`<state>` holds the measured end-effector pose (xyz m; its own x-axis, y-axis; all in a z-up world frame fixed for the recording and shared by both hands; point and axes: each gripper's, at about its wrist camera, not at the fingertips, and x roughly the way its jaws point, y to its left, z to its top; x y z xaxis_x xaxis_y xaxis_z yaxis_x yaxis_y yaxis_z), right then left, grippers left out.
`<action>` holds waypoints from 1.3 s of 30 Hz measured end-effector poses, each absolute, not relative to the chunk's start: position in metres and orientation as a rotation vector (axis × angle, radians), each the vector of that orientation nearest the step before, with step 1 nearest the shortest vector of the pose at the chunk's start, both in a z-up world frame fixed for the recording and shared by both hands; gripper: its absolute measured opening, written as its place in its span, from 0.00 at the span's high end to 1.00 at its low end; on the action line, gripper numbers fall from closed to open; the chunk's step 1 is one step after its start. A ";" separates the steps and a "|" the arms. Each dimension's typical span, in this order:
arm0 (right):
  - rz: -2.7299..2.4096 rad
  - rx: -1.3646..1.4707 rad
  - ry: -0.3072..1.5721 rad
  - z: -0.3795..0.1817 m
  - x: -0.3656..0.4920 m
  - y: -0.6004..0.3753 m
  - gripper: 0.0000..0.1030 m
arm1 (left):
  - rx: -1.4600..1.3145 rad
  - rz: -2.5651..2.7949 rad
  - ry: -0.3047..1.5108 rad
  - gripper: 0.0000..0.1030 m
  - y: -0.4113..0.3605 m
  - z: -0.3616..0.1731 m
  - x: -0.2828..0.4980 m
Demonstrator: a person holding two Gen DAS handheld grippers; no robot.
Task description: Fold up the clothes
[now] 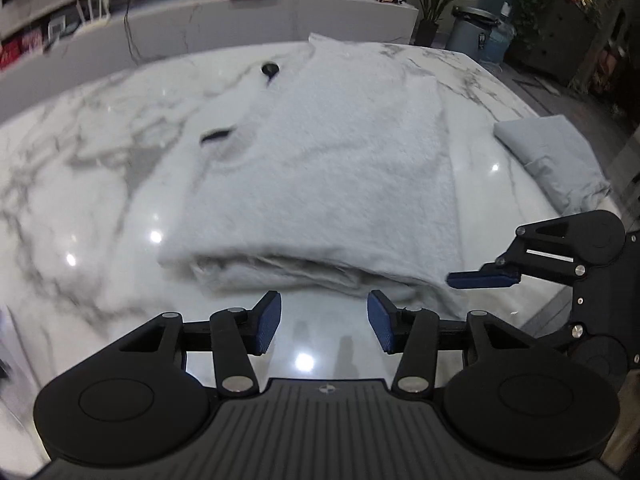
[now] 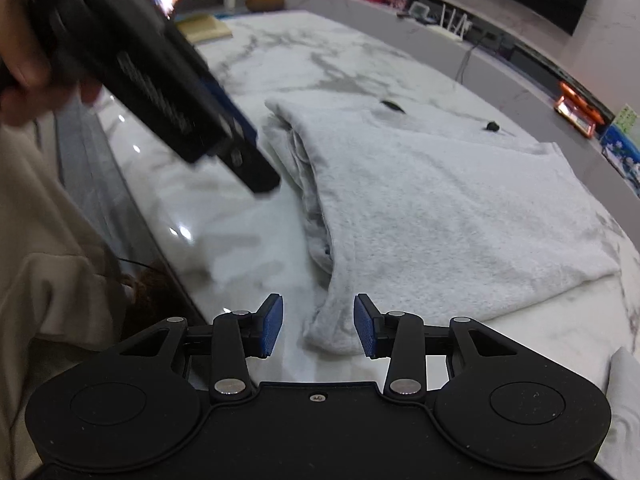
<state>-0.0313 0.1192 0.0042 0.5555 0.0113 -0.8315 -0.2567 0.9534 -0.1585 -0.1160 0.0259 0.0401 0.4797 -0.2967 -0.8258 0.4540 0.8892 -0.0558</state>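
Left wrist view: you are hovering both half-open, empty jaws beside the grey garment point(image 1: 320, 160), already folded on the tabletop point(image 1: 80, 160), perhaps needing another fold

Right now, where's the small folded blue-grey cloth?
Left wrist view: the folded blue-grey cloth lies at the marble table's right edge, right of the grey garment.

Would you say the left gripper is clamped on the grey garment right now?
No, the left gripper stands open above bare marble table, just short of the folded grey garment.
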 end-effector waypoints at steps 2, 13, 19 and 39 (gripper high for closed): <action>0.160 -0.259 0.985 0.003 -0.028 0.117 0.65 | 0.263 -0.482 0.933 0.54 0.026 0.041 -0.114; 0.133 -0.247 1.057 0.002 -0.026 0.100 0.90 | 1.021 -0.655 0.636 0.49 -0.002 0.007 -0.146; 0.130 -0.239 1.082 0.004 -0.031 0.088 0.91 | 1.268 -0.728 0.583 0.49 -0.012 -0.019 -0.157; 0.141 -0.254 1.100 0.016 -0.043 0.082 0.93 | 1.297 -0.818 0.654 0.92 -0.029 -0.020 -0.163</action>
